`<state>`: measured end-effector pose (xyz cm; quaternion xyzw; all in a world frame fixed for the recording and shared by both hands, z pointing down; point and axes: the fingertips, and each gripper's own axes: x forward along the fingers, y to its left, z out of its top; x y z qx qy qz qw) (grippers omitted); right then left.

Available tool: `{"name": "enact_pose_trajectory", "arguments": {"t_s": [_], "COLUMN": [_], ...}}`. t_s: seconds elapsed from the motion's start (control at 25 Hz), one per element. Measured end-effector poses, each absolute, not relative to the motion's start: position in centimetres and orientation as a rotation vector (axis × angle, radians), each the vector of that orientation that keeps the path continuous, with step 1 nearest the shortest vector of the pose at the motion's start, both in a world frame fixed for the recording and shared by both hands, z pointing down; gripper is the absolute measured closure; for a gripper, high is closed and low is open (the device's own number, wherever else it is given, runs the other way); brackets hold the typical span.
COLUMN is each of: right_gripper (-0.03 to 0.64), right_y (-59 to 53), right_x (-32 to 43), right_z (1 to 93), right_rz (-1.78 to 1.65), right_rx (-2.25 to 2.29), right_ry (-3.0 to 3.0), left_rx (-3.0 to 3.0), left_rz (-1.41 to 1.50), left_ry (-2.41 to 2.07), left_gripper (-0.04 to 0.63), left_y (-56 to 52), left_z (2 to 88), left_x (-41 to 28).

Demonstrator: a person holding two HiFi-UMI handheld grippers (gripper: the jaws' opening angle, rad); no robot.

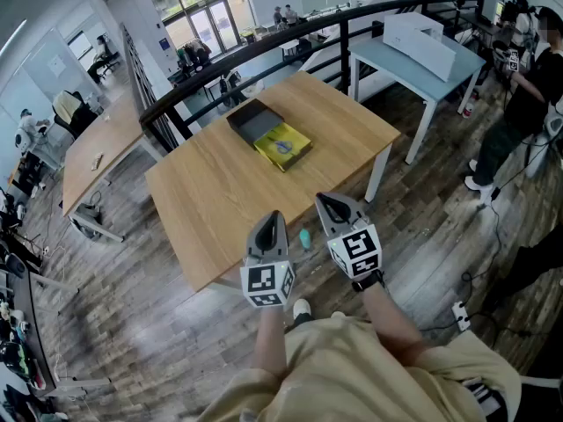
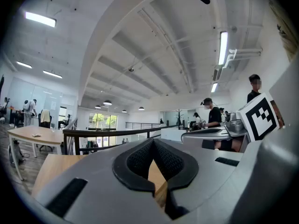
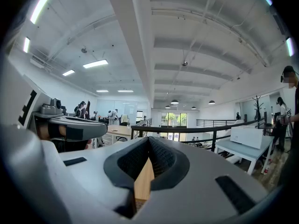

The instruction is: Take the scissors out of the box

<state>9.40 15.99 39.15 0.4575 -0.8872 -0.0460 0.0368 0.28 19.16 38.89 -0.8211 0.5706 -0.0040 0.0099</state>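
Observation:
A dark grey open box [image 1: 253, 121] lies at the far side of the wooden table [image 1: 220, 200]. A yellow tray [image 1: 283, 145] sits against it, and a small greyish shape on the tray may be the scissors. Both grippers are held level near the table's near edge, well short of the box. In the head view my left gripper [image 1: 274, 217] and right gripper [image 1: 326, 200] are side by side, each with its jaws together and nothing between them. The left gripper [image 2: 153, 142] and the right gripper [image 3: 148, 139] each show pads meeting at the tip in their own views.
A small teal object [image 1: 304, 237] shows by the table's near edge. A black railing [image 1: 264, 53] runs behind the table. A pale blue table [image 1: 413, 64] with a white box [image 1: 422, 40] stands at the back right, beside a person [image 1: 528, 86]. Another wooden table [image 1: 97, 148] stands at left.

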Motion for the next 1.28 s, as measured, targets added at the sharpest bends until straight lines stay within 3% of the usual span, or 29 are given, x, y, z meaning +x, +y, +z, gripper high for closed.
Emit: {"name": "enact_pose_trajectory", "arguments": {"t_s": [0.72, 1.28], "right_gripper": [0.603, 0.603], "right_y": [16.1, 2.3], "right_x": [11.2, 6.3], "right_z": [40.3, 37.8], "right_rz": [-0.009, -0.169], "right_rx": [1.331, 1.293], "right_ry": [-2.906, -2.896], "left_rx": [-2.562, -2.563], "left_rz": [0.004, 0.087], "left_ry": [1.737, 1.723], "left_gripper": [0.584, 0.584], "left_y": [18.1, 2.2], "left_z": [39.5, 38.1], "left_x": [4.1, 0.2]}}
